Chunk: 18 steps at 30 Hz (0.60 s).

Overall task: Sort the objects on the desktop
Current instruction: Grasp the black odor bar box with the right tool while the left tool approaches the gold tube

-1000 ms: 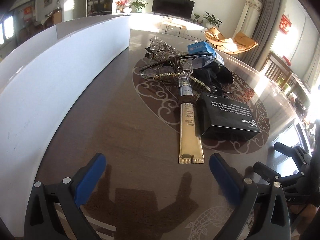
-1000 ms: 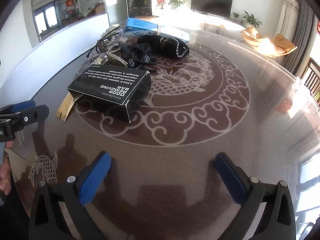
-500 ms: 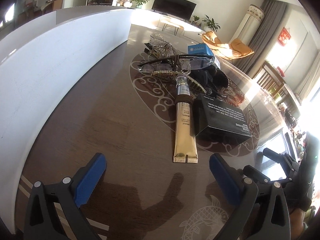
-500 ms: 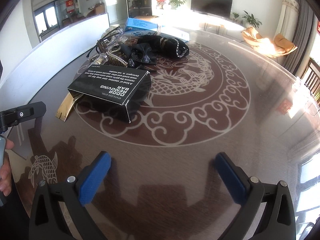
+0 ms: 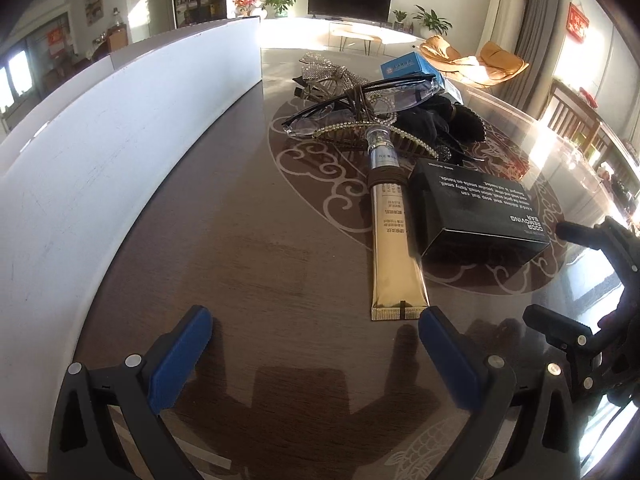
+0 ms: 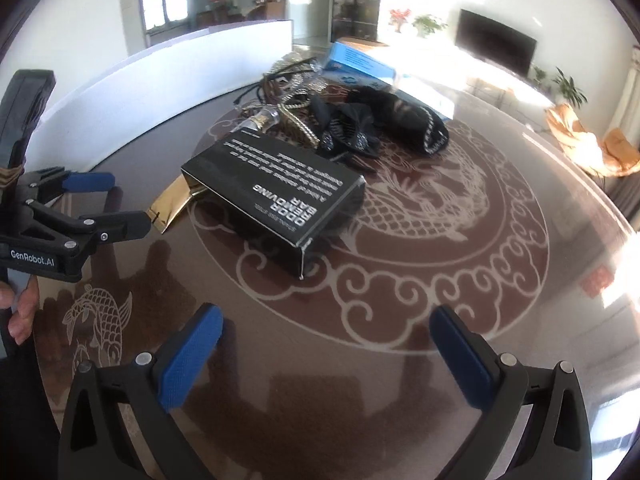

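While both tools sit spread and empty, start low: skim the worktop (image 5: 240, 248), pass the white divider (image 5: 100, 160) at frame left, skirt the black box (image 5: 476, 208) right of centre, then bring the left tool (image 5: 314, 344) square around the gold tube (image 5: 394, 248) at centre; right tool (image 6: 326, 344) waiting.

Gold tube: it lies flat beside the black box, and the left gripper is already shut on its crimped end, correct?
Not quite. The left wrist view shows the left gripper open, its blue pads wide apart and short of the crimped end. The gold tube does lie flat beside the black box.
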Each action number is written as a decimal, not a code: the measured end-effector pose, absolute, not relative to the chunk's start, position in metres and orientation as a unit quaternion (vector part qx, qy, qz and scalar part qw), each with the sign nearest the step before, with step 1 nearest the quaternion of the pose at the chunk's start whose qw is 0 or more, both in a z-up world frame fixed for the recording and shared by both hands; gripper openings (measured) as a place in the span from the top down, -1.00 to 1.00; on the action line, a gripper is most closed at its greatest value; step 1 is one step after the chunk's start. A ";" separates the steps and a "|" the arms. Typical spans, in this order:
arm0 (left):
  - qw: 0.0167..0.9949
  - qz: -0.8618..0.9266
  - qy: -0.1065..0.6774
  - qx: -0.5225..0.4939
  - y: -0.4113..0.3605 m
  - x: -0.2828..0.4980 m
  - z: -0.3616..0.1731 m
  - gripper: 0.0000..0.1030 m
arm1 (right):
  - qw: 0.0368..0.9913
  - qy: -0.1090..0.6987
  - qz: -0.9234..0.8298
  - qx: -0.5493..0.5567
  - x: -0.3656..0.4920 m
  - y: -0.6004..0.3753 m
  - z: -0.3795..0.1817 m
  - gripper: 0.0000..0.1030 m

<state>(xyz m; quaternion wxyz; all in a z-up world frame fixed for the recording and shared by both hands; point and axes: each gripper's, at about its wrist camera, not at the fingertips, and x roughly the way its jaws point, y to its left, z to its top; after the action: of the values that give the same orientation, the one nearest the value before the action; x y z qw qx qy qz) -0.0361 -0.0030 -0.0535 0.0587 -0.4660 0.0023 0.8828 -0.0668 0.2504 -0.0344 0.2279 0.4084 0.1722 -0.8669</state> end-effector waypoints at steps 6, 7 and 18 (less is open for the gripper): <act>0.058 0.884 0.003 -0.465 -0.004 -0.038 -0.055 -1.00 | 0.302 0.295 -0.823 0.380 -0.110 0.206 -0.024 -1.00; 0.059 0.884 0.002 -0.464 -0.004 -0.038 -0.055 -1.00 | 0.309 0.303 -0.817 0.380 -0.118 0.199 -0.023 -1.00; 0.059 0.883 0.007 -0.466 -0.002 -0.038 -0.054 -1.00 | 0.299 0.139 -0.830 0.449 -0.151 0.197 -0.034 -0.15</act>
<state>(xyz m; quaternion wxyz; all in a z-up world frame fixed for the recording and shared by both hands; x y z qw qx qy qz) -0.0381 -0.0020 -0.0543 0.0588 -0.4658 0.0073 0.8829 -0.1512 0.1971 -0.0339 0.2994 0.4493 0.1394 -0.8301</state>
